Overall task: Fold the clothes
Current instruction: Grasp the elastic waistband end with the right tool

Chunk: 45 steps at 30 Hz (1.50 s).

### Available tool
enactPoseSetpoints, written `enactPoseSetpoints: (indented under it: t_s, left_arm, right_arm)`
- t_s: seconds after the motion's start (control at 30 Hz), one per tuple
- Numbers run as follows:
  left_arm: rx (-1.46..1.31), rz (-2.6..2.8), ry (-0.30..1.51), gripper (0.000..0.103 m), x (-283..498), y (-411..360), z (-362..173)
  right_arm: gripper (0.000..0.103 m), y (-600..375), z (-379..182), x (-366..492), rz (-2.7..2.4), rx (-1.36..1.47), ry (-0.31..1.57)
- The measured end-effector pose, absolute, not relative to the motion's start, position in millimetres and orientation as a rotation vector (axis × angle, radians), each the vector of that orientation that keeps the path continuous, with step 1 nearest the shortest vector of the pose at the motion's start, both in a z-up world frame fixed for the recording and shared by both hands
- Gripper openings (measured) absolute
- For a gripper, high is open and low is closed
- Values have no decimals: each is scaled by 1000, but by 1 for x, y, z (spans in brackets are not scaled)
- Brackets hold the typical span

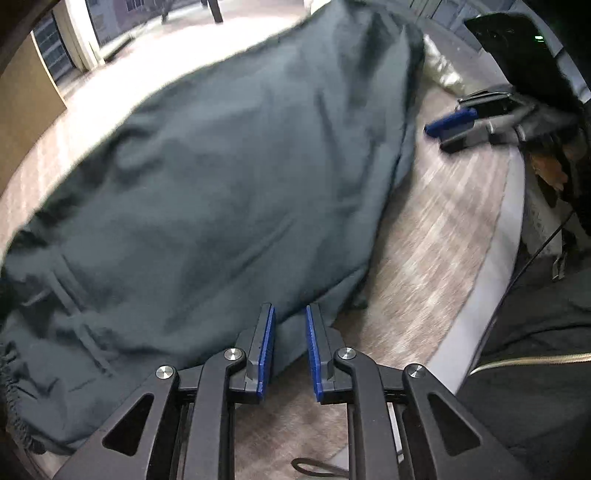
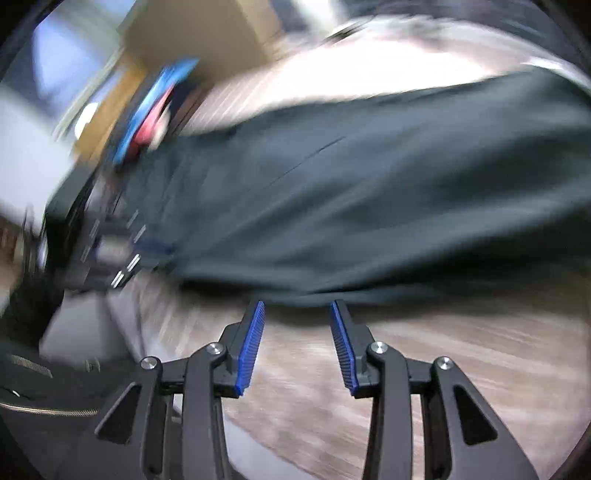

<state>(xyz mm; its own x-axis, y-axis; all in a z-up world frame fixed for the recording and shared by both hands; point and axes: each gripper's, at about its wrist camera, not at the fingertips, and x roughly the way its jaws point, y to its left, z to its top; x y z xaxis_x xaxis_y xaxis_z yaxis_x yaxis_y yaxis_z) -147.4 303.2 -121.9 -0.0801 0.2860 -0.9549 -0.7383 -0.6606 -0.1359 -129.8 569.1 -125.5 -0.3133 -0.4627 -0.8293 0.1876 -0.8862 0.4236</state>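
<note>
A dark teal garment with a drawstring (image 1: 221,177) lies spread on a wood-grain table (image 1: 443,236). My left gripper (image 1: 290,314) is open and empty, its blue pads just at the garment's near edge. My right gripper (image 1: 448,123) shows in the left wrist view beyond the garment's right side. In the blurred right wrist view the right gripper (image 2: 297,308) is open and empty, its tips close to the garment's (image 2: 369,206) near edge above the table (image 2: 461,369). The left gripper (image 2: 122,251) appears there at the left, blurred.
The table's pale rim (image 1: 491,295) curves along the right, with dark clothing and a cable beyond it. A cream cloth (image 1: 443,70) lies behind the garment. A cardboard box (image 2: 207,33) and a blue and red object (image 2: 155,107) stand at the far left.
</note>
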Motion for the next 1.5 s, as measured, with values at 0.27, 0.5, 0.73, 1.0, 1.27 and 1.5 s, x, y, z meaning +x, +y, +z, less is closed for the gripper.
enactPoseSetpoints:
  t_s: [0.27, 0.5, 0.73, 1.0, 1.27, 1.5]
  left_arm:
    - [-1347, 1726, 614, 19, -145, 385, -125]
    - [-1414, 1648, 624, 19, -155, 438, -155]
    - [-1483, 1744, 605, 21, -169, 433, -127]
    - [-1615, 1760, 605, 22, -192, 433, -133]
    - [-1689, 1728, 575, 23, -209, 449, -145]
    - [-1745, 1681, 577, 26, -214, 462, -159]
  right_arm:
    - [42, 838, -109, -127, -2765, 1451, -1081]
    - [42, 926, -111, -184, -2867, 1392, -1124]
    - [42, 937, -123, -250, -2790, 1484, -708]
    - [42, 918, -108, -258, -2694, 1393, -373]
    - [43, 955, -167, -292, -2467, 1472, -626]
    - [44, 894, -152, -277, -2611, 1370, -230]
